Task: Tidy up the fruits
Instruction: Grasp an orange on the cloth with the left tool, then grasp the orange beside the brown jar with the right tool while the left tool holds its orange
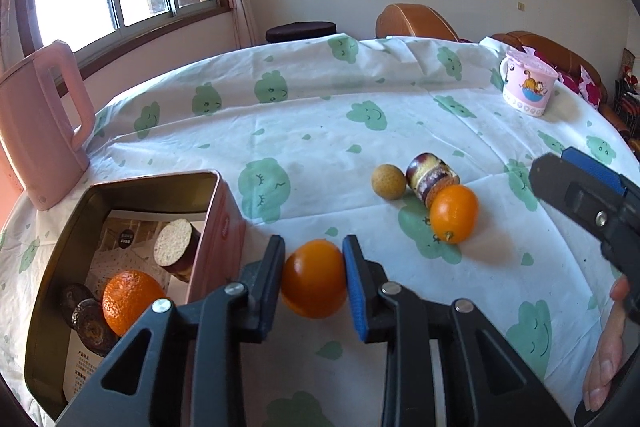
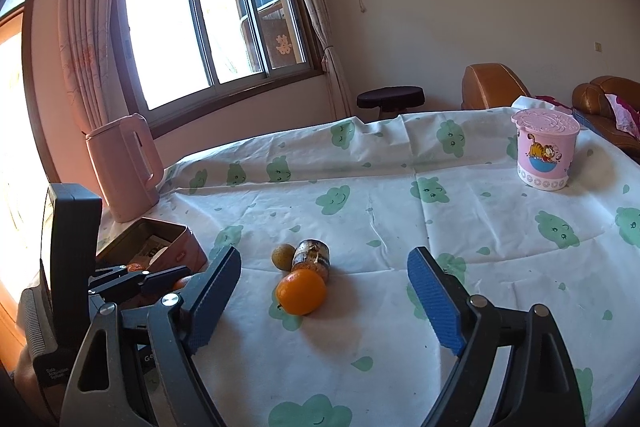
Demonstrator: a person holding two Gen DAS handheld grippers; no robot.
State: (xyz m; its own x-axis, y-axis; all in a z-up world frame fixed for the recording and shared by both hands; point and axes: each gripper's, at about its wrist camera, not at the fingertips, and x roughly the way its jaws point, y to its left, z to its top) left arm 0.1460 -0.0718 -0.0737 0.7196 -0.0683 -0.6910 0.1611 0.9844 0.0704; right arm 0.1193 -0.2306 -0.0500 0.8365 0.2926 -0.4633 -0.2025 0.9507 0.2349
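Clamping an orange [image 1: 314, 279] just beside the tin [image 1: 224, 195], the left gripper [image 1: 314, 277] presses both pads on it. That tin holds one orange already (plus some dark pieces). Three fruits [image 2: 300, 273] wait on the cloth [image 2: 480, 247] before the right gripper [image 2: 324, 303], its jaws wide apart and empty.

Pink kettle [image 2: 122, 169], cartoon cup [image 2: 545, 149]

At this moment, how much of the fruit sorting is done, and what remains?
Done: a textured orange, a cut purple cane piece and two dark round pieces lie in the pink metal tin. In hand: the left tool is shut on a smooth orange fruit. Left on the cloud-print tablecloth: another orange, a small tan round fruit and a purple cane piece. The right tool is open.
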